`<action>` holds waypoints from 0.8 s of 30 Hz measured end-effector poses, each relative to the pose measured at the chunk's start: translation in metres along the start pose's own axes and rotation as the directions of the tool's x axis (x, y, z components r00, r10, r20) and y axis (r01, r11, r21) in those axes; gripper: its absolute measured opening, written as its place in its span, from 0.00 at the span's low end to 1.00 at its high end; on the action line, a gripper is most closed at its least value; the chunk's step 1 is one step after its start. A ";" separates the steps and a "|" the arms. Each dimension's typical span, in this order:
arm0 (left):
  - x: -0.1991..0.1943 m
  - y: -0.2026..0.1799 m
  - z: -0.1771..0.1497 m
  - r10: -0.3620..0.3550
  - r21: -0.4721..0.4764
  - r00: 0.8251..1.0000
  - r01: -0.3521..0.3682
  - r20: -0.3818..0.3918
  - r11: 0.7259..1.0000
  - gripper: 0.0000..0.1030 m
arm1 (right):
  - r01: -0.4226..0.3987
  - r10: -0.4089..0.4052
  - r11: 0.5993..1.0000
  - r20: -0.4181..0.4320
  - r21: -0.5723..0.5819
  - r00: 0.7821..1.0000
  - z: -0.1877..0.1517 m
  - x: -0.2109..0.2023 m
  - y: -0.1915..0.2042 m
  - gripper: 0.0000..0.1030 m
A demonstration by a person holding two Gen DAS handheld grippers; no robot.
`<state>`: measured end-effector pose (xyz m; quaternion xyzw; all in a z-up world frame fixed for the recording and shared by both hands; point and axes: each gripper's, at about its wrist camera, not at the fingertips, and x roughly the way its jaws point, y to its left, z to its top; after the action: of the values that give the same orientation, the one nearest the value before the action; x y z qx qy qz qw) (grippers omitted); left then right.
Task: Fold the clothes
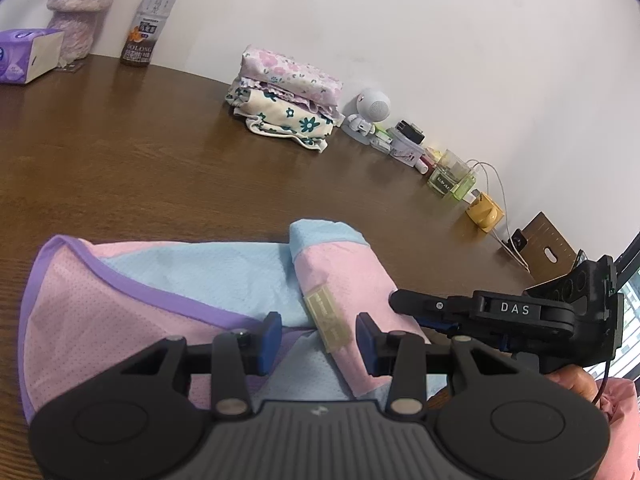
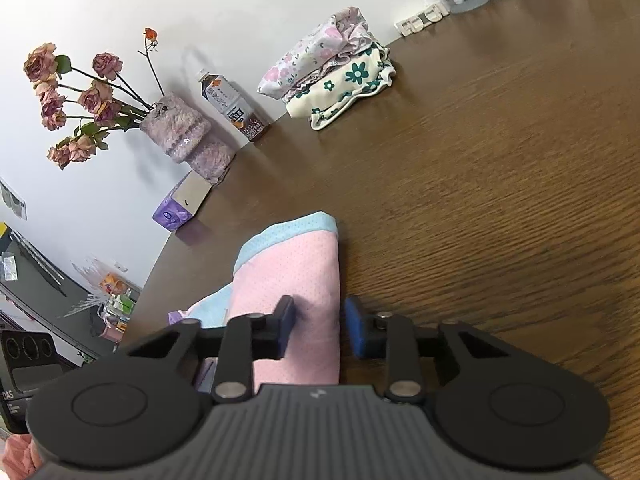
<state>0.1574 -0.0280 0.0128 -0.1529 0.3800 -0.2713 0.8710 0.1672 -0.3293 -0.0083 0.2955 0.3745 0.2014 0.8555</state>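
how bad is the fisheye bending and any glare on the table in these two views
Left wrist view: table edge curves strongly, dark vignette in the corners, soft window sheen near the bottle. Right wrist view: wall line bows, grain stays sharp, mild glare by the folded stack.

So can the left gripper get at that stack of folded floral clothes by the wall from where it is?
Probably yes. The left gripper hangs open over the pink and blue garment, and only bare wooden table lies between it and the folded floral stack. Whether the arm stretches that far, I can't tell.
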 end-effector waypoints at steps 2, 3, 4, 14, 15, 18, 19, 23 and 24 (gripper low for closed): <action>0.000 0.000 0.000 0.003 0.002 1.000 -0.003 0.000 1.000 0.37 | -0.002 0.002 1.000 -0.002 0.007 1.000 0.000 0.000 -0.001 0.18; -0.001 0.000 0.000 0.003 0.002 1.000 -0.003 0.001 1.000 0.37 | -0.002 0.002 1.000 -0.002 0.008 1.000 0.000 0.000 -0.001 0.13; -0.002 0.000 0.000 0.004 0.003 1.000 -0.004 0.003 1.000 0.38 | -0.001 0.001 1.000 -0.002 0.008 1.000 0.000 0.000 -0.001 0.11; -0.006 -0.005 0.001 0.001 0.024 1.000 -0.002 0.009 1.000 0.39 | 0.114 -0.116 0.982 -0.005 -0.148 0.993 0.014 -0.024 0.012 0.03; -0.006 -0.006 0.001 0.000 0.026 1.000 0.000 0.007 1.000 0.40 | 0.128 -0.131 0.978 -0.004 -0.166 0.991 0.016 -0.028 0.014 0.03; -0.004 -0.008 0.001 -0.008 0.027 1.000 0.008 0.003 1.000 0.40 | 0.203 -0.207 0.953 0.005 -0.227 0.978 0.023 -0.043 0.014 0.03; -0.003 -0.009 0.001 -0.011 0.029 1.000 0.011 0.002 1.000 0.40 | 0.233 -0.238 0.940 0.010 -0.249 0.971 0.026 -0.048 0.014 0.03; 0.002 -0.013 0.001 -0.024 0.040 1.000 0.024 -0.005 0.999 0.41 | 0.338 -0.347 0.878 0.033 -0.338 0.937 0.033 -0.064 0.020 0.03; 0.004 -0.015 0.001 -0.026 0.044 1.000 0.027 -0.007 0.999 0.41 | 0.357 -0.369 0.863 0.037 -0.359 0.929 0.033 -0.066 0.022 0.03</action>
<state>0.1551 -0.0419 0.0183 -0.1378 0.3747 -0.2917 0.8692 0.1473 -0.3620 0.0591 0.0550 0.3941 0.1068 0.9112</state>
